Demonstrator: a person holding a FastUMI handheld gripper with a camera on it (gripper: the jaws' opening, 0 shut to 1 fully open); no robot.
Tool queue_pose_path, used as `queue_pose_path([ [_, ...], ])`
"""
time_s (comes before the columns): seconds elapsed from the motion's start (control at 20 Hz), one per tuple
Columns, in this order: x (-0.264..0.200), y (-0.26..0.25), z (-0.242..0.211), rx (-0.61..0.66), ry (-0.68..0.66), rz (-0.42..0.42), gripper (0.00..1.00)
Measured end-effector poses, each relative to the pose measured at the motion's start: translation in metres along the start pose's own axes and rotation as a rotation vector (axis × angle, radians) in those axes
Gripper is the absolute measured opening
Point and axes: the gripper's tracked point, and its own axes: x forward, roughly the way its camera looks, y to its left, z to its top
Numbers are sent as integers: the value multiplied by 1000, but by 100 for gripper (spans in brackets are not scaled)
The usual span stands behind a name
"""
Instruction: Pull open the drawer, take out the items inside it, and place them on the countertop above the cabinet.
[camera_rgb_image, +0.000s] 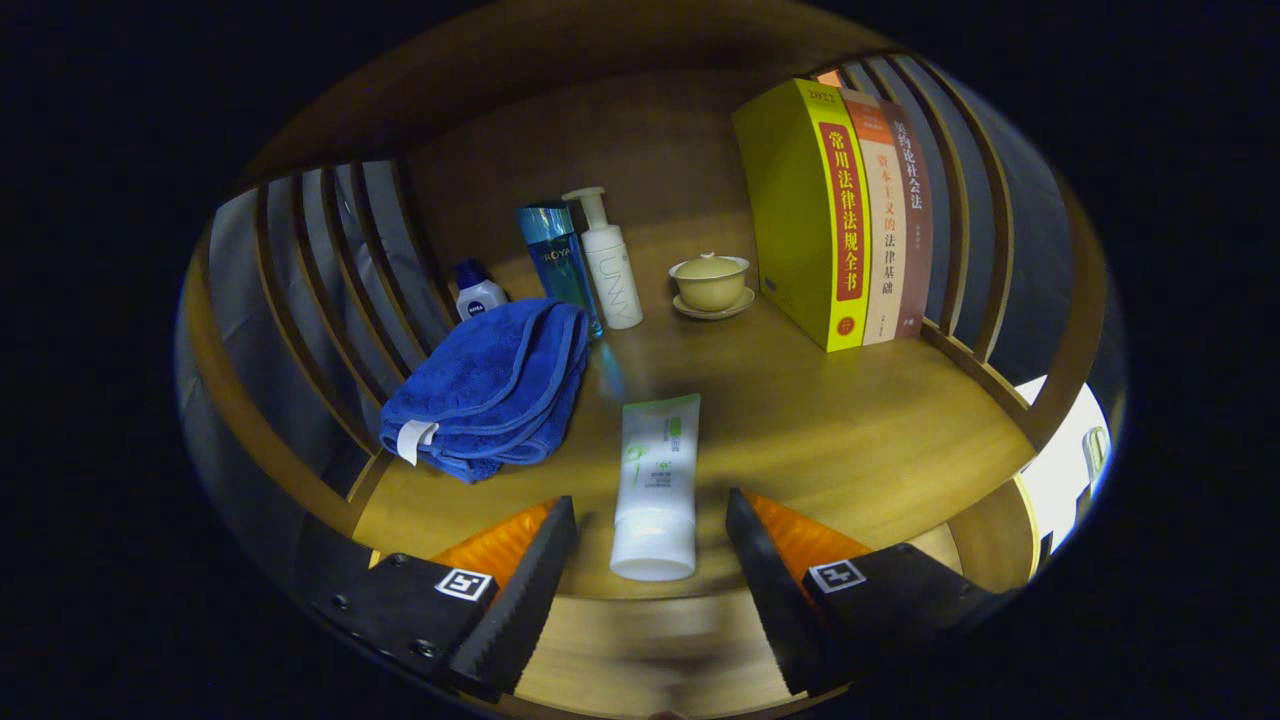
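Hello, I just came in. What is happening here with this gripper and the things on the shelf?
A person is holding a gripper over a wooden countertop. Its fingers are open, and a white tube lies flat on the wood between them, untouched by either. To the left of the tube is a folded blue towel. Farther back stand a small bottle, a blue bottle, a white pump bottle, a lidded cup on a saucer and three books.
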Motion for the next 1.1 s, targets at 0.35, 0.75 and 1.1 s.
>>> queue_pose_path([
  [0.35, -52, 7, -1, -39, -94, 22, 99],
  [0.75, -106, 7, -33, -46, -151, 40, 99],
  [1.1, -146, -1, -89, -34, -155, 39, 99],
])
